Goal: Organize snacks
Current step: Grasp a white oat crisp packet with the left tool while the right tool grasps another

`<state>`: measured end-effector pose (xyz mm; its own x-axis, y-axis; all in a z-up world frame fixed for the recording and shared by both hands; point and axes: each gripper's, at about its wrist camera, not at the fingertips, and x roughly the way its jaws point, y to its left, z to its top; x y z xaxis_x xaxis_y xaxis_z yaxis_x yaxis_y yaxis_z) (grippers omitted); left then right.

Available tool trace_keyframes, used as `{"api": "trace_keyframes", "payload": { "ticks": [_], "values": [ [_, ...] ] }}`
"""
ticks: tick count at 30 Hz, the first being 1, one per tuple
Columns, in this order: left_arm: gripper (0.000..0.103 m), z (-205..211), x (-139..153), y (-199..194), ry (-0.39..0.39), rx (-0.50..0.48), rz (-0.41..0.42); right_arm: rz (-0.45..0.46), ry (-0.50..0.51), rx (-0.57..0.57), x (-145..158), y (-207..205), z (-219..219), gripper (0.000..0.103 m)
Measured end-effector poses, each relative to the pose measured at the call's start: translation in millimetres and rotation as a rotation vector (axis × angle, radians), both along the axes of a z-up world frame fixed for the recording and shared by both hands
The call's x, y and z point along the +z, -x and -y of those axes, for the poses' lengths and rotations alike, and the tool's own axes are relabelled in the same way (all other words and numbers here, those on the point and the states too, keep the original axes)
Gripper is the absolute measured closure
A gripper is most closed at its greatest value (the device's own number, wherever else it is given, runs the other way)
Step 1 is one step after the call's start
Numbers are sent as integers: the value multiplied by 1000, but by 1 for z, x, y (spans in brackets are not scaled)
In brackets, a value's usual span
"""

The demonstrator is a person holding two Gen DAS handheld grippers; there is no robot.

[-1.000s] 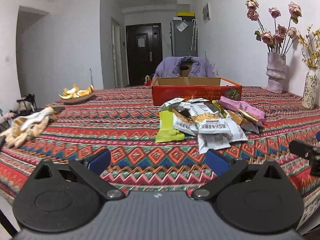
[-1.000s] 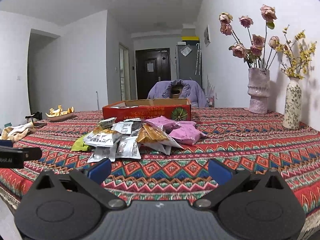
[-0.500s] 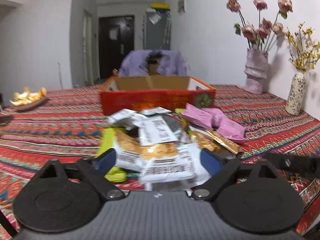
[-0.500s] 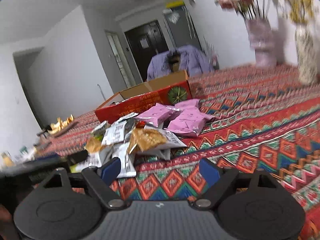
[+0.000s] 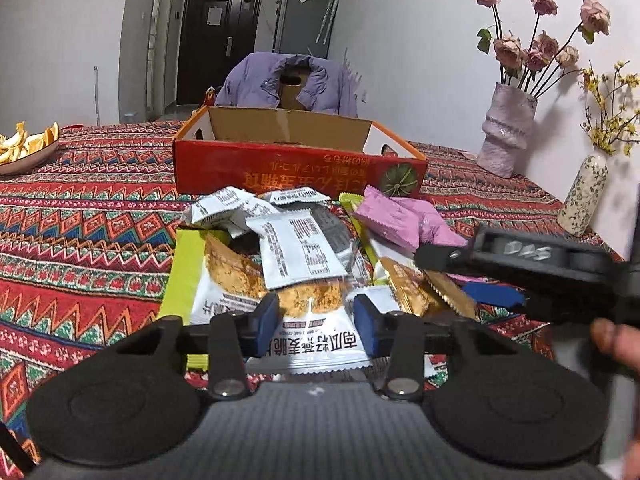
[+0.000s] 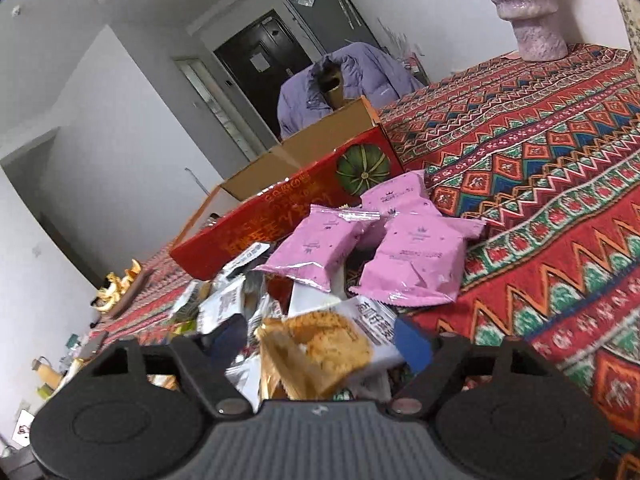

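Ahead of me at twelve o'clock a purple jacket [image 5: 286, 80] drapes a chair, a dark door [image 5: 218, 36] behind it. At two o'clock a lilac vase [image 5: 505, 130] holds roses; a speckled vase [image 5: 582, 194] stands nearer. At ten o'clock, a plate of orange peels [image 5: 24, 150] on my patterned tablecloth [image 5: 80, 220].

White walls [image 5: 420, 40] — dark door [image 5: 218, 36] beyond

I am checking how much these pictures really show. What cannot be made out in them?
- Red box contents: both views, its front wall hides the floor.
- Packets at the bottom of the snack pile: covered by upper packets.
- Right gripper left finger: right wrist view, hidden behind a cracker packet.
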<state>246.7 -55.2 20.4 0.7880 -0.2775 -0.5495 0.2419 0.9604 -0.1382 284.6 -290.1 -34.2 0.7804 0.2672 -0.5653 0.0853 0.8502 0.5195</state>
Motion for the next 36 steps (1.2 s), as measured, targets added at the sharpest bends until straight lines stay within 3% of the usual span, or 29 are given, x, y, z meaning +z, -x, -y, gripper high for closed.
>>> {"api": "trace_keyframes", "payload": {
  "ticks": [1, 2, 5, 9, 11, 13, 15, 16, 20, 23, 25, 28, 30, 33, 36],
  "values": [
    [63, -1, 2, -1, -2, 0, 4, -4, -5, -11, -3, -3, -1, 28],
    [71, -2, 4, -2, -6, 1, 9, -2, -2, -18, -4, -4, -2, 28],
    [76, -5, 8, -3, -14, 4, 19, 13, 55, 2, -1, 4, -4, 31],
    [82, -7, 9, 3, -22, -4, 38, 2, 178, 21, 3, 30, 2, 41],
    [82, -6, 7, 6, -36, 5, 39, -20, 268, 30, 5, 44, 8, 42],
    [80, -6, 4, 10, -40, 13, 34, -30, 334, 32, 8, 57, 13, 42],
    [57, -6, 0, 13, -41, 19, 23, -35, 394, 43, 11, 66, 14, 42],
    [52, -5, -1, 15, -45, 19, 22, -31, 403, 45, 12, 71, 16, 41],
    [46, 1, -8, 14, -78, 18, 17, -19, 260, 65, 10, 68, 20, 32],
    [45, 4, -11, 4, -78, 40, -19, -22, 168, 50, 5, 60, 21, 25],
    [44, 4, -12, -2, -67, 46, -34, -9, 163, 50, 3, 53, 15, 21],
    [44, 4, -13, -9, -75, 51, -41, -4, 226, 77, 2, 42, 5, 21],
    [51, 4, -13, -11, -79, 46, -44, -17, 318, 127, 3, 40, -7, 22],
    [56, 5, -12, -11, -77, 39, -37, -13, 435, 166, 0, 49, -16, 28],
    [58, 6, -10, -8, -80, 36, -30, -17, 479, 174, 3, 59, -12, 43]
  ]
}}
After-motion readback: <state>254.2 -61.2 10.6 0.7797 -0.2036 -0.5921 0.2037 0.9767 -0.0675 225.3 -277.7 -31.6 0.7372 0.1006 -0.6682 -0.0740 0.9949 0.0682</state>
